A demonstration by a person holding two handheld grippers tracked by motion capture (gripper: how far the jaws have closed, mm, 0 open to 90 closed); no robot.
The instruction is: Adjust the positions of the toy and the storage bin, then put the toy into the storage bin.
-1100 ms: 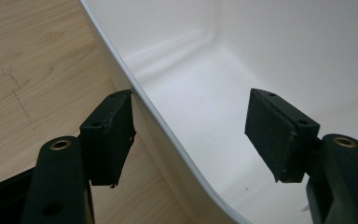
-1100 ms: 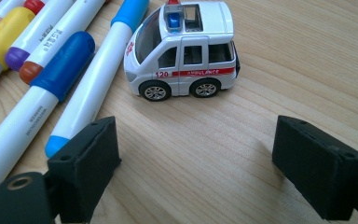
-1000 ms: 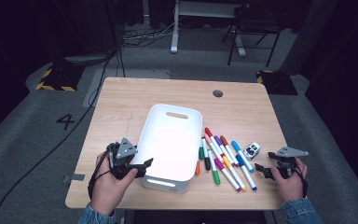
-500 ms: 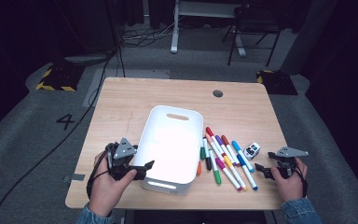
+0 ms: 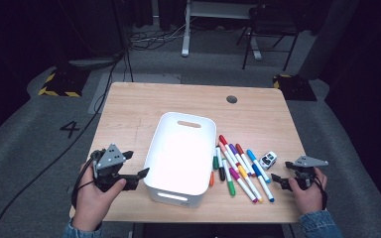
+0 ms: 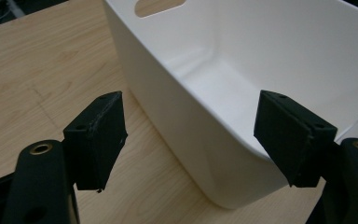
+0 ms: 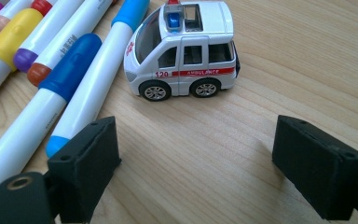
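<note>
A white plastic bin [image 5: 154, 148] stands at the table's middle, its inside bare [image 6: 279, 56]. My left gripper [image 5: 140, 177] sits at the bin's near left corner. Its jaws opened and have just been closing a little. They stand apart, with the bin's corner wall [image 6: 191, 135] just ahead in line with the gap, and no pad presses on it. Right of the bin lie several coloured markers [image 5: 238, 168], with a toy ambulance [image 5: 268, 159] beside them. My right gripper [image 5: 277, 179] is open and low over the wood. The ambulance [image 7: 184, 51] is a short way ahead of it and the markers [image 7: 51, 70] are to its left.
The wooden table [image 5: 129, 114] has bare room at the back and on its left side. A round cable hole [image 5: 231, 99] is at the back right. Beyond the table, on the grey floor, stand a chair [image 5: 268, 29] and cables.
My left gripper has drawn a little to the left, away from the bin's side, and its jaws stand wider than before. The right gripper, markers and ambulance have not moved.
</note>
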